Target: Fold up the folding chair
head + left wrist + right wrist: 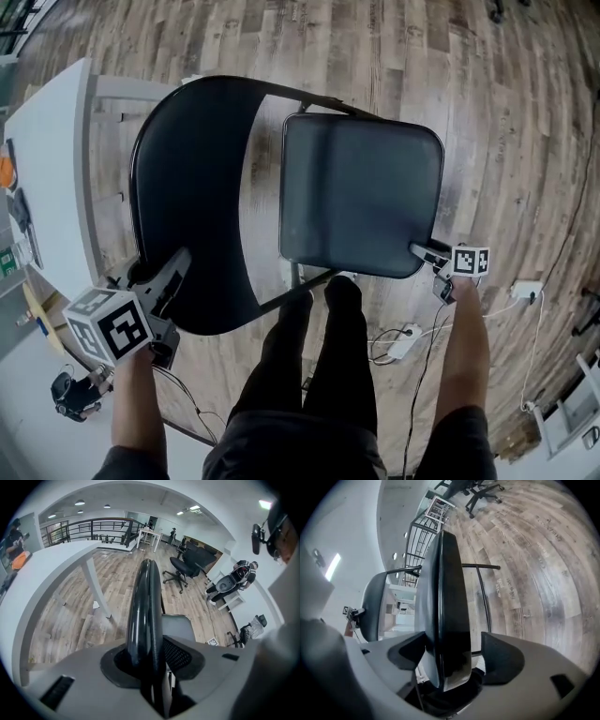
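While the left gripper [167,269] sits low left in the head view, its own view shows the jaws closed on the rounded rim of the backrest [146,606] — the black edge fills the gap, with a pad against each face. Right gripper [457,656], right of centre in the head view: jaws spread wide, with the edge of the seat [443,602] standing between them. A clear gap shows beside the right-hand pad, so no grip there.

Folding chair [187,187] fills the middle of the head view, not yet folded — seat flat, backrest arcing to its left. The person's legs [319,366] stand just below the seat's near edge. A white table [56,169] runs up the left edge, near the backrest. A corded plug block [403,344] lies on the wood floor [506,112], lower right.

Risks, as judged:
- Seat lifted before the right jaws close: the edge slides out and the seat drops flat again.
- Hold taken only at the corner: the seat may twist rather than pivot, and the hinge may bind.
- Left hold is on a smooth, curved rim: if the chair tips as the seat rises, the rim could slip and the chair fall toward the table or the legs.
- Chair feet may drag onto the plug block as the frame closes.
- A jaw could be pinched between seat and backrest.
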The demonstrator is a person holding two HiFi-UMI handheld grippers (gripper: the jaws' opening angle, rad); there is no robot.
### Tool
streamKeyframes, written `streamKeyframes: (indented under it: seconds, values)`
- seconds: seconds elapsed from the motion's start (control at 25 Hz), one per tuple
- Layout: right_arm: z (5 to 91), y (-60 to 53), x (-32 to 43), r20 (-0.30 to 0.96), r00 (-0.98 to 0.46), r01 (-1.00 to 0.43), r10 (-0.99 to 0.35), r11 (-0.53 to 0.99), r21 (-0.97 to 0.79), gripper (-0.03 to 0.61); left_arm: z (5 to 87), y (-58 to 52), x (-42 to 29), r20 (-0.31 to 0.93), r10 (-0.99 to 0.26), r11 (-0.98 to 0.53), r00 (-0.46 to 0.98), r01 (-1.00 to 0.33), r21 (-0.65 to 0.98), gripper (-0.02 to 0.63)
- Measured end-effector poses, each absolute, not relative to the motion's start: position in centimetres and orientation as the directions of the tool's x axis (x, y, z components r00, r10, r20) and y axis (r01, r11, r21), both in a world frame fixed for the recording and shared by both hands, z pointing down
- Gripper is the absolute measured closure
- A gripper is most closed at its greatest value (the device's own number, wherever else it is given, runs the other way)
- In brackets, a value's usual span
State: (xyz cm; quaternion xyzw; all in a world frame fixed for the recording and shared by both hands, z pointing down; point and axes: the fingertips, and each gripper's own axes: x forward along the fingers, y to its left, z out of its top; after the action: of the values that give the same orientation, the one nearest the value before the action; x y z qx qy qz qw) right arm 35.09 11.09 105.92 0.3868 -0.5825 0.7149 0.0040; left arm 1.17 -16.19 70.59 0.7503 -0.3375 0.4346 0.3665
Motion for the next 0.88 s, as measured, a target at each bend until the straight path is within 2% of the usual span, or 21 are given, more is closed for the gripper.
streamKeyframes:
  seconds: [0.12, 0.2, 0.36, 0.56, 0.88]
  values:
    - [104.9, 10.3, 32.8, 0.410, -0.779, -0.290, -0.474, -0.308, -0.906, 0.229, 70.3, -16.1, 1.8, 0.910, -0.174, -0.507, 0.376, -0.827, 0.245, 0.474]
    - [104.9, 9.3, 31.4, 0.346, -0.813, -0.254, -0.469, -0.249, -0.935, 0.229, 70.4, -16.2, 1.9, 0.912, -0.175, -0.508, 0.371, -0.827, 0.240, 0.474]
    - [106.0, 9.3, 31.1, 0.366, -0.824, -0.299, -0.433, -0.217, -0.929, 0.229, 70.5, -16.3, 1.7, 0.914, -0.184, -0.510, 0.361, -0.830, 0.226, 0.473]
    - [106.0, 9.4, 31.4, 0.412, -0.775, -0.358, -0.479, -0.205, -0.911, 0.229, 70.5, -16.1, 1.8, 0.913, -0.175, -0.504, 0.368, -0.830, 0.238, 0.474]
    - [103.3, 8.6, 31.4, 0.407, -0.777, -0.346, -0.480, -0.214, -0.913, 0.247, 68.5, -16.4, 2.9, 0.895, -0.177, -0.494, 0.409, -0.824, 0.279, 0.491]
